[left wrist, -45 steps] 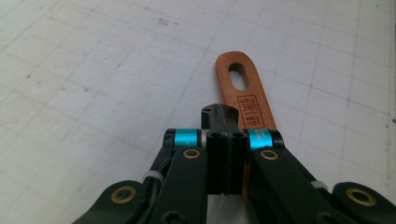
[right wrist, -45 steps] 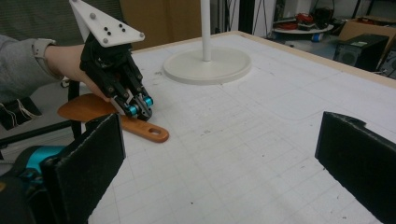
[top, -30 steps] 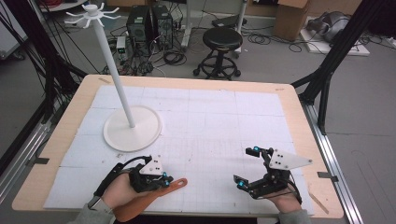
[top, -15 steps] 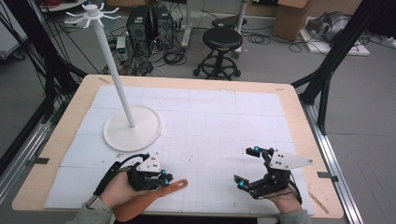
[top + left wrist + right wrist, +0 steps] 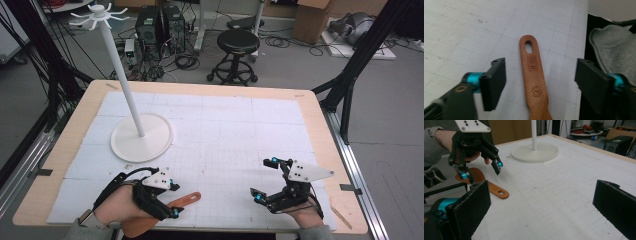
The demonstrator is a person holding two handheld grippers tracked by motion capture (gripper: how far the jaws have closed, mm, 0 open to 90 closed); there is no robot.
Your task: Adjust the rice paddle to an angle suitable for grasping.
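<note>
Wooden spatula (image 5: 534,77) lies flat on the white gridded mat (image 5: 225,130) at the near-left edge of the table (image 5: 310,107), handle hole pointing right toward the middle. Left gripper (image 5: 172,199) sits over its handle; jaws have just been opening and now stand wide either side of it, pads clear of the wood, nothing gripped. Right gripper (image 5: 264,176) rests near-right, well apart, jaws wide open and empty. White hook stand (image 5: 131,107) is far-left, its hooks bare. My read: the spatula is set down, or a pick hasn't started. If it's meant for a hook, grasp, lift and hang are all left.
</note>
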